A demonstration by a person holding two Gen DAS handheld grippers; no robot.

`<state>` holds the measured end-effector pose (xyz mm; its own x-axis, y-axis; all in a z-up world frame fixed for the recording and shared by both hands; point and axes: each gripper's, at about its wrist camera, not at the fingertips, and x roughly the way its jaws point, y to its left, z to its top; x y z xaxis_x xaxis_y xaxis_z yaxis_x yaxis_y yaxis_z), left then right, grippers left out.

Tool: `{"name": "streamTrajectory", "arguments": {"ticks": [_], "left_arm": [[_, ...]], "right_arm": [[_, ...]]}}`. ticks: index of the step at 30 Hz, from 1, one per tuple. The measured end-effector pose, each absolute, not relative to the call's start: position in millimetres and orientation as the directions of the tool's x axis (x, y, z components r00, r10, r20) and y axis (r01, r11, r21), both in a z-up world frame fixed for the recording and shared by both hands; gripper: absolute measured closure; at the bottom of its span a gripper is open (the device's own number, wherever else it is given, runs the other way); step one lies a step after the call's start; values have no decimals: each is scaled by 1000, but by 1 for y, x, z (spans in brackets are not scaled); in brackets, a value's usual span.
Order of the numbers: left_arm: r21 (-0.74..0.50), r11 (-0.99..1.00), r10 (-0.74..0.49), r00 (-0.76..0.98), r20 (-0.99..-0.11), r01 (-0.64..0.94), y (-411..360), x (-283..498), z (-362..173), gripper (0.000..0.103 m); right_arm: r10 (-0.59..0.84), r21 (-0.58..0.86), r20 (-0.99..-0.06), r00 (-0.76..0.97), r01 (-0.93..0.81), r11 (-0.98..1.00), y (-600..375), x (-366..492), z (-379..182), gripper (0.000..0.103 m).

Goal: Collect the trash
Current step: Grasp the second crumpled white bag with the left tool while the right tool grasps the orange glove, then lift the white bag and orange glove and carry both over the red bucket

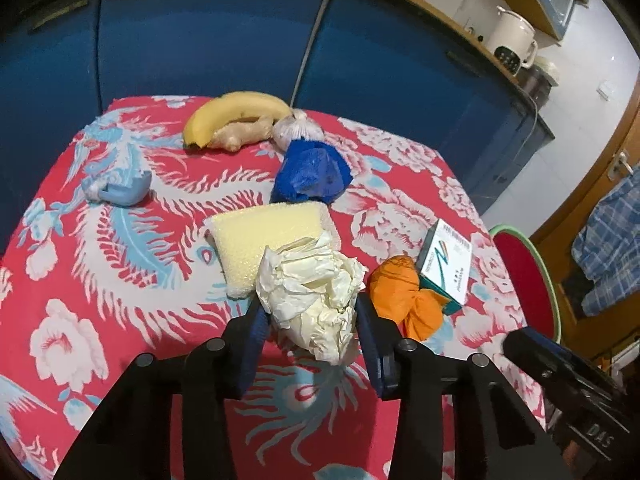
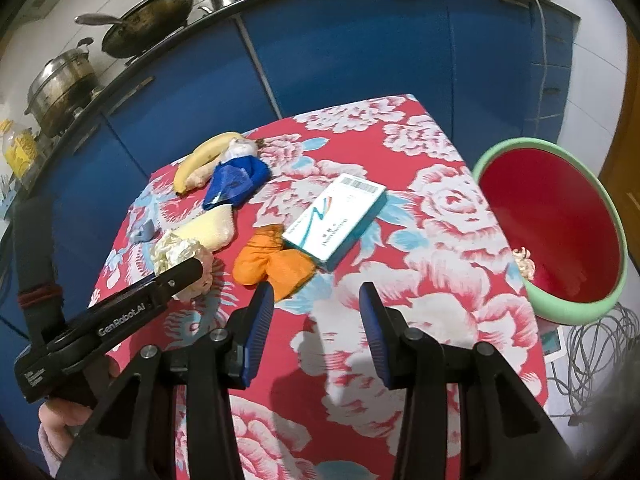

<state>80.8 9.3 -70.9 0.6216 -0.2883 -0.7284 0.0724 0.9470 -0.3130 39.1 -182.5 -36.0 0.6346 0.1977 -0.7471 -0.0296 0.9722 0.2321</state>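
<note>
My left gripper (image 1: 308,312) is shut on a crumpled cream paper wad (image 1: 312,292), held just above the red floral tablecloth (image 1: 120,280). The wad also shows in the right wrist view (image 2: 176,252), beside the left gripper's finger (image 2: 176,280). An orange wad (image 1: 404,300) (image 2: 272,268) and a crumpled blue wad (image 1: 312,176) (image 2: 236,180) lie on the cloth. My right gripper (image 2: 316,300) is open and empty, just in front of the orange wad. A red bin with a green rim (image 2: 556,220) (image 1: 528,276) stands beside the table at the right, with one scrap inside.
A yellow sponge (image 1: 264,240), banana (image 1: 232,114), ginger root (image 1: 240,132), garlic bag (image 1: 296,130), pale blue scraper (image 1: 124,192) and a teal-and-white box (image 1: 446,268) (image 2: 336,220) lie on the table. Blue cabinets (image 2: 360,52) stand behind. Cables (image 2: 596,344) lie on the floor.
</note>
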Motion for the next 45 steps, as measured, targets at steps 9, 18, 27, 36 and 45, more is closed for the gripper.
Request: {"name": "streamTrajectory", "arguments": {"ticks": [9,18,27,36,45], "left_arm": [[-280,959,-227,669,-708,30,34,68,-52,59],[-281,959,-190,669,-718,-29,57,65,-57,59],[-287,957,-192,665,-722,-36,62,64,-60,59],[-290,956,-196,661,-725,-35,63,65,-63,59],[-287,957,-195,665,-721,-30,61,64,-60,59]], "right_arm": [[259,257,-765,590,-90,962,-152,60,-48,57],[229,196,-799,555,-120,973,-124,88,-66,57],[186,133,-809,558,-135,982,-110,108,-74,54],[143,103,-814,563,-103,989,-105,118,-77,55],[150,114,-798,584,-99,989,-112,112,-72,83]]}}
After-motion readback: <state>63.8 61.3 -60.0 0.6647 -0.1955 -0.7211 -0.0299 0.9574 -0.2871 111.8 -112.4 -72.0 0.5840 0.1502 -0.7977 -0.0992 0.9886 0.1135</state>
